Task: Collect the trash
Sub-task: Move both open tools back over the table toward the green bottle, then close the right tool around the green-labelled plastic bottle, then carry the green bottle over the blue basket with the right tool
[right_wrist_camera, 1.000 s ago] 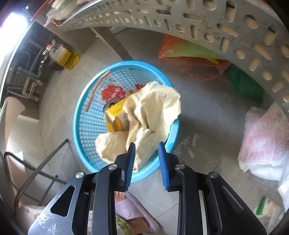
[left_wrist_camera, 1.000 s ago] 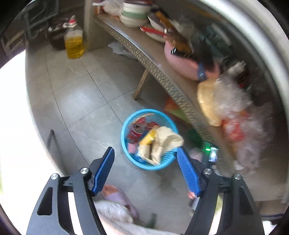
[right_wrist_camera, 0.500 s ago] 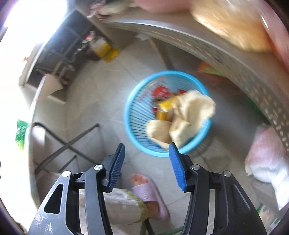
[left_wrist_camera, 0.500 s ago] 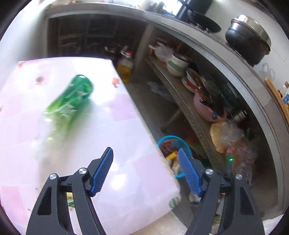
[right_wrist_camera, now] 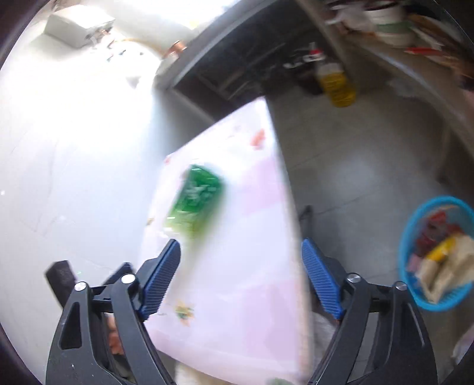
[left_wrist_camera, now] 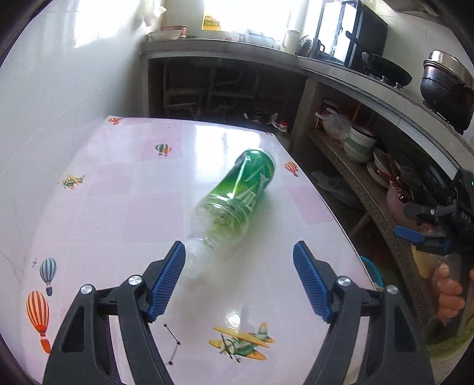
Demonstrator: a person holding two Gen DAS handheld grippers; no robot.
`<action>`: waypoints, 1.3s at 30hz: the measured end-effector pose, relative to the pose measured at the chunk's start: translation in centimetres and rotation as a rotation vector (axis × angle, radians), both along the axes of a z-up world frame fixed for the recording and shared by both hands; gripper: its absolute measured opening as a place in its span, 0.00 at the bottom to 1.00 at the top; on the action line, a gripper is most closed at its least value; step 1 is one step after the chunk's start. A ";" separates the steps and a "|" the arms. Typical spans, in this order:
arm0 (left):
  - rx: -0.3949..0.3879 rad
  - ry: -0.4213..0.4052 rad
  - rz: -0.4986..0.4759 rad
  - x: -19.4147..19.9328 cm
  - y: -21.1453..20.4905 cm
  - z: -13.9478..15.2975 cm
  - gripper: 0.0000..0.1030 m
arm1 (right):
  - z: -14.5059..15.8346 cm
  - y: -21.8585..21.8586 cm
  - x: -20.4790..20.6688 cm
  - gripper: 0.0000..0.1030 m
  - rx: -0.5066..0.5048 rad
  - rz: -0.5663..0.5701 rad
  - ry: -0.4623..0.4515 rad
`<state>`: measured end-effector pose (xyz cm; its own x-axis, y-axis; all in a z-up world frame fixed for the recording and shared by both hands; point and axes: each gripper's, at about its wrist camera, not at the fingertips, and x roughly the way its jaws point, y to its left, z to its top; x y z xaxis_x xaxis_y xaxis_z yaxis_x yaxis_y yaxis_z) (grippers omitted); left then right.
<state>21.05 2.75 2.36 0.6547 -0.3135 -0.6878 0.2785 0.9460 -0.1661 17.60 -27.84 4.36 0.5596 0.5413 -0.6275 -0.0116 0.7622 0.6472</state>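
Walls: white tile (left_wrist_camera: 59,88), sunlit | Window: bright, far (left_wrist_camera: 251,14) | Table: glossy pink cloth (left_wrist_camera: 118,207) with balloons and planes, near | Counter: grey concrete (left_wrist_camera: 237,49), far and right | Shelf: bowls (left_wrist_camera: 360,142), right | Floor: grey tile (right_wrist_camera: 355,165)

Both wrist views overlook table (left_wrist_camera: 124,207), share bottle (left_wrist_camera: 237,195).
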 end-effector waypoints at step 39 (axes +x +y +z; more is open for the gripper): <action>-0.307 0.256 -0.181 0.0 -0.1 -5.6 0.37 | -7.1 12.2 10.7 0.57 0.072 0.045 0.329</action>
